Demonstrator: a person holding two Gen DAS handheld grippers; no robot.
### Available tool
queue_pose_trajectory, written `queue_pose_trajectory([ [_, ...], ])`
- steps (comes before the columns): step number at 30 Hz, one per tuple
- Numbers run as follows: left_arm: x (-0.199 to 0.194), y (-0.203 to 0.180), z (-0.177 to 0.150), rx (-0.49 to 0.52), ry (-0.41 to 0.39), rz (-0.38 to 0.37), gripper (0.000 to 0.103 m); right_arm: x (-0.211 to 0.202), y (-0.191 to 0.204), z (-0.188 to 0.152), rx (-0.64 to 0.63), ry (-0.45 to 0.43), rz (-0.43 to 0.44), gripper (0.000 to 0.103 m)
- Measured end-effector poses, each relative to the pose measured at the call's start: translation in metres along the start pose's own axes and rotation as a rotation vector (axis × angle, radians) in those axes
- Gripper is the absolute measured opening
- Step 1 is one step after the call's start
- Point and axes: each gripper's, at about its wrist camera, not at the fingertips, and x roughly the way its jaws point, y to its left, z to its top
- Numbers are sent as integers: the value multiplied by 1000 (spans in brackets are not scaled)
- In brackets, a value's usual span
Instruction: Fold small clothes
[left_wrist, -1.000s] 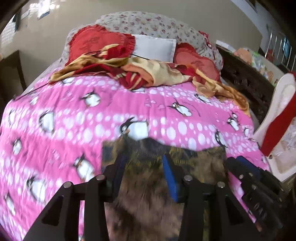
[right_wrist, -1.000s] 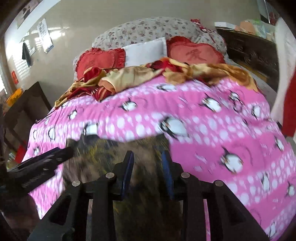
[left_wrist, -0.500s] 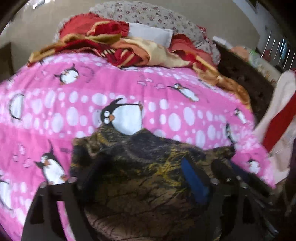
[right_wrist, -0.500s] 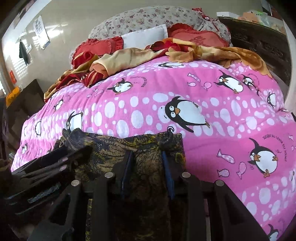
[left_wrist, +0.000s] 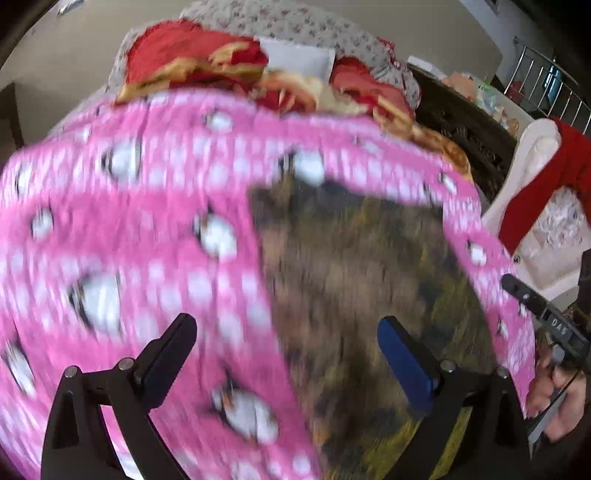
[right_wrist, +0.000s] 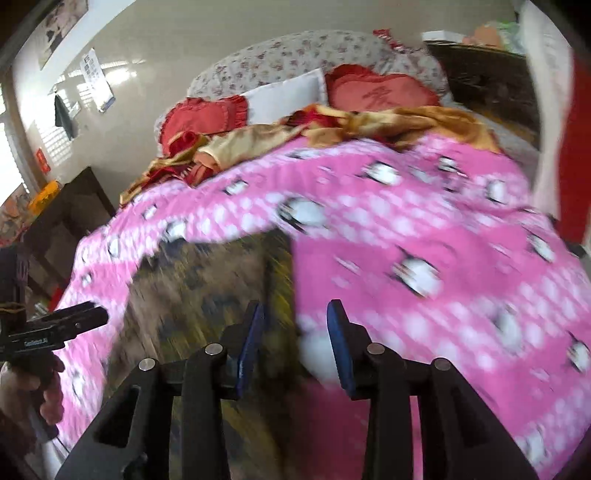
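Note:
A dark brown and olive patterned garment (left_wrist: 351, 277) lies spread flat on the pink penguin blanket (left_wrist: 129, 240), blurred by motion. My left gripper (left_wrist: 288, 350) hovers over the garment's left edge. Its jaws are opening wide and nothing is gripped between them. In the right wrist view the garment (right_wrist: 203, 288) lies left of centre. My right gripper (right_wrist: 295, 332) hangs over its right edge. Its jaws are opening a little, and the pads press on no cloth. Each view shows the other gripper at its edge, the right one (left_wrist: 535, 306) and the left one (right_wrist: 62, 325), held by a person's hand (left_wrist: 554, 387).
A crumpled red and gold cover (right_wrist: 332, 129) and several pillows (right_wrist: 284, 96) lie at the head of the bed. Dark wooden furniture (left_wrist: 461, 129) and a white chair with a red cloth (left_wrist: 535, 184) stand to the right. A dark cabinet (right_wrist: 66, 221) stands to the left.
The left jaws have opened wide and let go of the garment. The right jaws have parted slightly. Both grippers have drawn back towards the near edge, and the garment now lies flat.

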Motion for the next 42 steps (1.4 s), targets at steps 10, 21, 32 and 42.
queue_pose_trajectory([
  [10,10,-10,-39,-84,90,-437,103,1,-52,-88,-61,18,-80,26],
  [21,15,-21,-24,-31,106,-381,90,-1,-53,-83,-26,38,-38,30],
  [32,19,-11,-25,-99,72,-245,48,17,-53,-23,196,34,358,48],
  [42,25,-40,-35,5,18,-229,94,83,-40,-12,200,202,558,53],
])
